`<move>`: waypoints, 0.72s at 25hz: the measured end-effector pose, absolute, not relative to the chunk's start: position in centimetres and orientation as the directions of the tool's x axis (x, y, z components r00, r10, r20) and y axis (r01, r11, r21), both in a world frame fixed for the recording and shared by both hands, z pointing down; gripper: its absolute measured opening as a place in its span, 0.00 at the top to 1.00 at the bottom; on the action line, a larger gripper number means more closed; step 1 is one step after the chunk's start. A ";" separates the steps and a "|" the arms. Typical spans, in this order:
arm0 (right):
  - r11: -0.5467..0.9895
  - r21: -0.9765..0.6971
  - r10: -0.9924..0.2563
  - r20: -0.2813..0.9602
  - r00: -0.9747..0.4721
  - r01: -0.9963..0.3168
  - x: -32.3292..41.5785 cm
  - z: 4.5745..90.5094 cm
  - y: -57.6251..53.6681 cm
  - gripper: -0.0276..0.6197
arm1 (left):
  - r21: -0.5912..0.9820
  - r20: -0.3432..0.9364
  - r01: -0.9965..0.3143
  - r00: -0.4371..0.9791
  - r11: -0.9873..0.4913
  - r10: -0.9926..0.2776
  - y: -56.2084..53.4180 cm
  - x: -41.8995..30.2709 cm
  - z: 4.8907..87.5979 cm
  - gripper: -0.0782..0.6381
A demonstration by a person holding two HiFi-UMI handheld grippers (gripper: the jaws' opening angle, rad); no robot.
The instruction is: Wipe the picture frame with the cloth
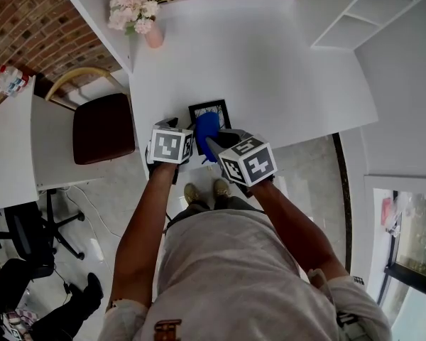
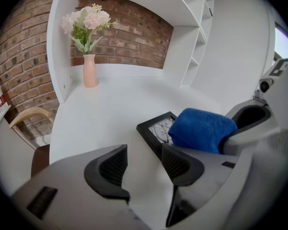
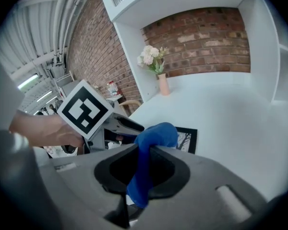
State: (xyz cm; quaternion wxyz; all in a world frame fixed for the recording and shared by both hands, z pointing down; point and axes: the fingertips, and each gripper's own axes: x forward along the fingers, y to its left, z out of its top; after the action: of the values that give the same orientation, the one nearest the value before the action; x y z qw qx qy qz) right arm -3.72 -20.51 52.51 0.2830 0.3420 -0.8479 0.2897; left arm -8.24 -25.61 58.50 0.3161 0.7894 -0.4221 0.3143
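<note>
A small black picture frame [image 1: 210, 110] lies flat near the front edge of the white desk [image 1: 270, 62]. It also shows in the left gripper view [image 2: 156, 127] and in the right gripper view [image 3: 188, 140]. My right gripper [image 3: 143, 169] is shut on a blue cloth [image 3: 146, 162], whose free end [image 1: 206, 130] hangs over the frame's near side [image 2: 201, 130]. My left gripper [image 2: 140, 166] is open and empty, just left of the frame at the desk's edge [image 1: 169, 146].
A pink vase of flowers [image 1: 138, 16] stands at the desk's far left corner. White shelves [image 1: 355, 9] rise at the far right. A brown chair [image 1: 103, 126] sits left of the desk. The floor lies below the front edge.
</note>
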 end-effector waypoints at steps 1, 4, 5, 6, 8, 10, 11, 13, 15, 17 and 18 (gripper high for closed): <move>0.597 -0.305 -0.405 0.684 -0.607 -0.742 -4.1 53.1 -20.3 0.88 | 0.234 0.763 -0.865 0.446 -0.444 -0.468 -25.6 -8.3 58.5 0.59; 0.589 -0.318 -0.380 0.702 -0.602 -0.743 -4.8 54.7 -19.8 0.88 | 0.232 0.763 -0.865 0.446 -0.446 -0.468 -25.6 -8.3 58.5 0.59; 0.588 -0.316 -0.374 0.710 -0.596 -0.745 -4.9 55.1 -19.7 0.88 | 0.231 0.763 -0.864 0.446 -0.447 -0.468 -25.6 -8.3 58.5 0.59; 0.588 -0.308 -0.370 0.720 -0.588 -0.748 -4.8 55.6 -19.7 0.88 | 0.230 0.764 -0.864 0.446 -0.448 -0.467 -25.6 -8.3 58.5 0.59; 0.593 -0.282 -0.369 0.737 -0.566 -0.754 -4.2 56.3 -19.7 0.88 | 0.228 0.764 -0.863 0.446 -0.451 -0.467 -25.6 -8.2 58.5 0.59; 0.597 -0.257 -0.374 0.749 -0.547 -0.760 -3.4 56.5 -19.8 0.88 | 0.226 0.763 -0.862 0.446 -0.454 -0.467 -25.7 -8.2 58.5 0.59; 0.598 -0.246 -0.378 0.753 -0.539 -0.763 -3.0 56.5 -19.9 0.88 | 0.225 0.763 -0.861 0.447 -0.455 -0.468 -25.7 -8.3 58.4 0.59; 0.599 -0.222 -0.387 0.761 -0.521 -0.769 -1.9 56.5 -20.0 0.88 | 0.226 0.762 -0.861 0.448 -0.456 -0.468 -25.8 -8.4 58.4 0.59; 0.593 -0.204 -0.398 0.767 -0.503 -0.779 -0.6 56.6 -20.1 0.88 | 0.225 0.762 -0.860 0.448 -0.457 -0.468 -25.8 -8.5 58.6 0.59; 0.581 -0.198 -0.408 0.769 -0.492 -0.790 0.8 56.5 -20.2 0.88 | 0.224 0.763 -0.860 0.448 -0.458 -0.467 -25.8 -8.5 58.7 0.59; 0.574 -0.196 -0.413 0.769 -0.488 -0.795 1.4 56.4 -20.2 0.88 | 0.224 0.763 -0.860 0.447 -0.458 -0.467 -25.7 -8.4 58.6 0.59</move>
State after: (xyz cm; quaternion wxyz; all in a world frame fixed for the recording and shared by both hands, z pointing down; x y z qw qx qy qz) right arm 1.45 -20.25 56.43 0.3455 0.3698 -0.8170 0.2765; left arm -8.41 -25.74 58.64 0.3095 0.7924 -0.4188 0.3178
